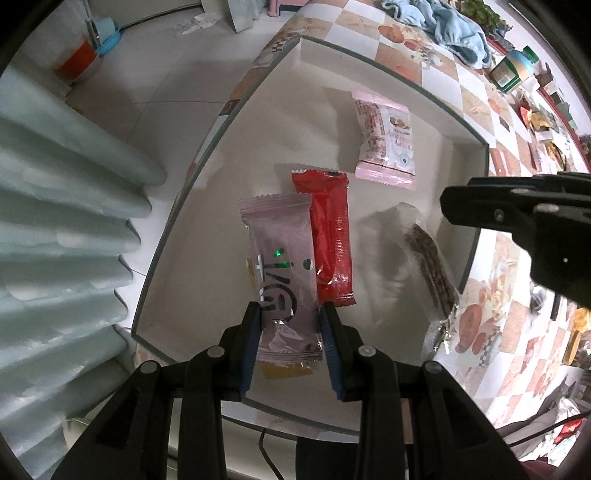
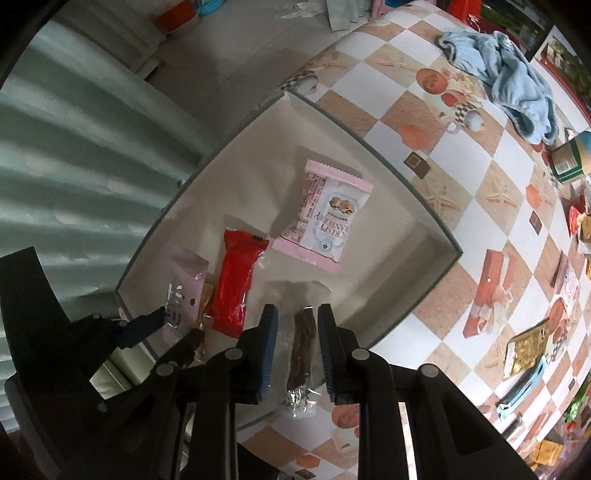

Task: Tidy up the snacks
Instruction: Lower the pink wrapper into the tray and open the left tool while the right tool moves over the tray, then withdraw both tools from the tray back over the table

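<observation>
A white tray [image 1: 173,229] [image 2: 413,206] sits at the table's corner. In it lie a red packet [image 1: 330,240] [image 2: 236,284] and a pink-and-white cranberry packet [image 1: 384,144] [image 2: 328,218]. My left gripper [image 1: 290,321] [image 2: 170,328] is shut on a mauve foil packet [image 1: 280,258] [image 2: 184,280], which lies over the tray beside the red one. A gold packet [image 1: 284,371] peeks out from under it. My right gripper [image 2: 297,317] [image 1: 458,206] is shut on a brown bar in clear wrap [image 2: 303,343] [image 1: 432,273] at the tray's near-right edge.
The table has a checkered cloth [image 2: 461,155]. A blue towel [image 1: 443,26] [image 2: 509,85] and a green-lidded jar [image 1: 513,70] are at the back. Loose snacks, one in a gold wrapper [image 2: 524,350], lie to the right. A ribbed pale-green surface [image 1: 55,221] stands beyond the table edge.
</observation>
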Demonstrator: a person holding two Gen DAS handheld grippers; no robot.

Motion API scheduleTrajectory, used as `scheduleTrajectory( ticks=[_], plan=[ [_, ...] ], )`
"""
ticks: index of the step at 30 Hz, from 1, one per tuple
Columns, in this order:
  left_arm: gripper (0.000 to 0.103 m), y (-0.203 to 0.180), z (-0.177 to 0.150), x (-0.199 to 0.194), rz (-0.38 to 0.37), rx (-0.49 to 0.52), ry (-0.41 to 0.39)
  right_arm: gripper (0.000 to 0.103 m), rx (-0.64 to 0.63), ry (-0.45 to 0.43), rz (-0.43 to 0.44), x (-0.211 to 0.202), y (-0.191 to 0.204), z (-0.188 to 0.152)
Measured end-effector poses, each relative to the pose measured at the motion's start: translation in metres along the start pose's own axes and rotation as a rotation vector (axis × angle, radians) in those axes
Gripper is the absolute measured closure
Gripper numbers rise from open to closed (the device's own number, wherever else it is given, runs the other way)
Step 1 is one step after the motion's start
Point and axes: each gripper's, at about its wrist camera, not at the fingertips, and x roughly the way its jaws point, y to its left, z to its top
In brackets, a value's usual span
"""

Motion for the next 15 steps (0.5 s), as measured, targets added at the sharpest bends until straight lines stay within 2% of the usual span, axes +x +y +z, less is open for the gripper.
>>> scheduleTrajectory(
  ticks=[4,8,9,10,11,12,13,15],
  plan=[
    [0.064,-0.002,0.004,0.003,-0.002,-0.002,0.003,0.079,0.017,0.007,0.007,0.003,-0.002,0.0],
    [0.032,-0.001,0.006,-0.003,0.01,0.003,-0.015,0.078,0.03,0.014,0.015,0.003,-0.008,0.001],
    [0.028,-0.001,0.006,-0.005,0.01,0.0,-0.021,0.077,0.031,0.015,0.014,0.002,-0.01,0.001],
    [0.027,-0.001,0.007,-0.007,0.008,-0.003,-0.025,0.061,0.033,0.008,0.01,0.0,-0.012,0.001],
    [0.025,0.0,0.008,-0.008,0.005,-0.004,-0.025,0.026,0.036,-0.001,0.008,-0.004,-0.016,0.001],
    [0.024,0.001,0.008,-0.01,0.001,-0.003,-0.025,0.012,0.044,-0.019,0.006,-0.007,-0.018,0.0],
    [0.024,0.001,0.009,-0.011,0.001,-0.008,-0.029,0.006,0.052,-0.04,0.006,-0.012,-0.02,-0.001],
    [0.023,0.001,0.011,-0.013,0.0,-0.015,-0.025,0.006,0.065,-0.05,0.014,-0.017,-0.025,-0.002]
  ],
)
